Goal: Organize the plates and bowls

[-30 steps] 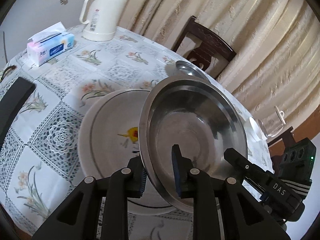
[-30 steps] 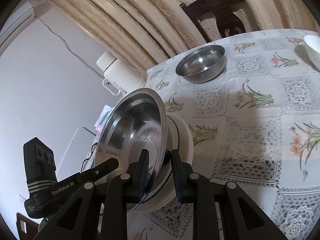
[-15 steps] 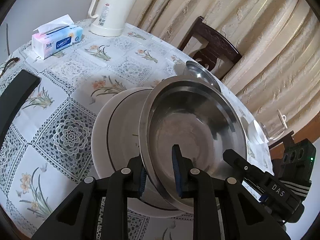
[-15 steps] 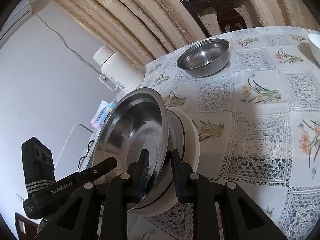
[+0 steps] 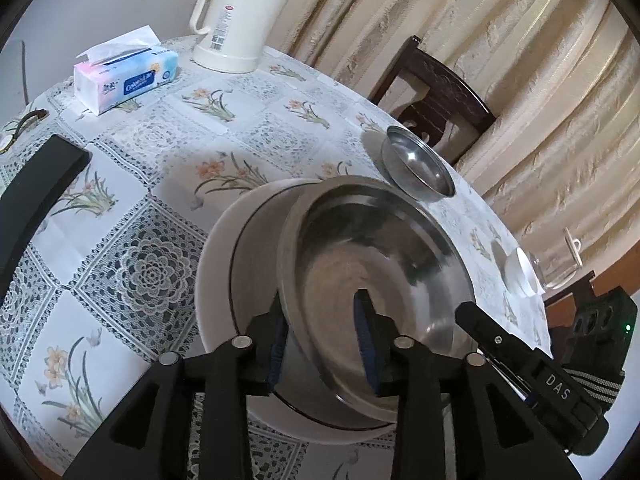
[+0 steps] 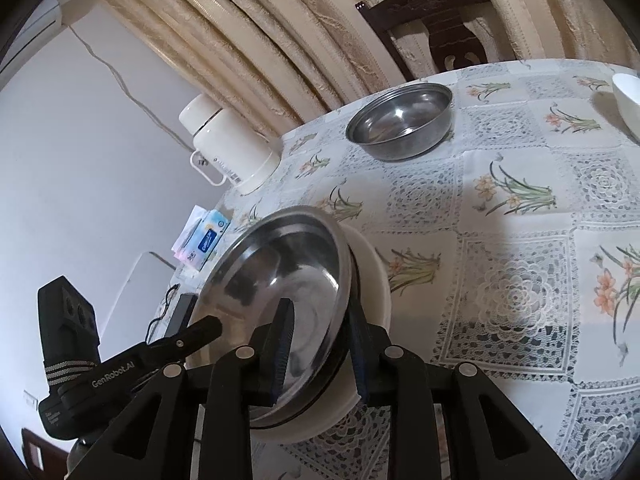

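A large steel bowl (image 5: pixel 380 272) (image 6: pixel 288 264) rests tilted inside a wide white dish (image 5: pixel 224 264) (image 6: pixel 372 264) on the flowered tablecloth. My left gripper (image 5: pixel 322 340) is shut on its near rim, one finger inside the bowl and one outside. From the opposite side, my right gripper (image 6: pixel 320 348) is shut on the rim in the same way. A small steel bowl (image 5: pixel 418 168) (image 6: pixel 400 120) stands apart near the table's far edge. A small white bowl (image 5: pixel 518 276) (image 6: pixel 628 100) sits farther right.
A white thermos jug (image 5: pixel 240 16) (image 6: pixel 228 148) and a tissue box (image 5: pixel 124 76) (image 6: pixel 204 240) stand at the back left. A dark wooden chair (image 5: pixel 436 92) (image 6: pixel 440 20) is behind the table, before curtains. A black flat object (image 5: pixel 36 188) lies at the left edge.
Both grippers have lowered the large steel bowl into the white dish, covering the dish's yellow centre pattern. Both pairs of fingers look slightly wider apart than before.
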`<state>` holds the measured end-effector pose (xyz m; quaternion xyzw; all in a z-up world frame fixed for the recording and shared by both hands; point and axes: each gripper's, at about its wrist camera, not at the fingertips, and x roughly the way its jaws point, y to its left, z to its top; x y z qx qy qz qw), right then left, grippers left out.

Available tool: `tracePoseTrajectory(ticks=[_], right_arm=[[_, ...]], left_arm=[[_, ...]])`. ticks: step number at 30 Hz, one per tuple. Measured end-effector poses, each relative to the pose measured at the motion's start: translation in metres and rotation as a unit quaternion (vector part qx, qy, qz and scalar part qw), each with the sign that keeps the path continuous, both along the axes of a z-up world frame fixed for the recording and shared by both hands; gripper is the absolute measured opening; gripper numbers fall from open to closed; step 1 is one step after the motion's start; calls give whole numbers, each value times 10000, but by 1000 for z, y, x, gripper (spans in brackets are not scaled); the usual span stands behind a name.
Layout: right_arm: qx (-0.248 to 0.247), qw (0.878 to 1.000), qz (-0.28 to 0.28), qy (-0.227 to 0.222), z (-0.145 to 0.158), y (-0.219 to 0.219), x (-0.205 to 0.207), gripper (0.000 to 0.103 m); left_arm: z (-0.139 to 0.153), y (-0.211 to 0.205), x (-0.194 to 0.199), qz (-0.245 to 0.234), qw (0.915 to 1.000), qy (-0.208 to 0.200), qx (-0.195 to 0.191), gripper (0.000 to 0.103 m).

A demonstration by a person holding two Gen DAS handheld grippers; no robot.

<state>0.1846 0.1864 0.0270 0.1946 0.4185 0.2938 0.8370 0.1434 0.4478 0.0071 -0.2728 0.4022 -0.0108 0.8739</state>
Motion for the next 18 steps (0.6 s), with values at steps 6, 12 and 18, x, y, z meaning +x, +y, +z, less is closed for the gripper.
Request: tracePoseTrajectory(ticks=[6,12,18], right_arm=[[36,10000,-64,-11,0,-5,-1,29],[137,9997,-176,29,-1,-16,-3,29],[221,9993,-315,18,2,-28,-4,30]], left_arm=[[3,5,-1,101,9999,-96,88,38],[9,8,-4,178,9996,-188,71,39],[20,4,-8,240,9991,-340,74,45]])
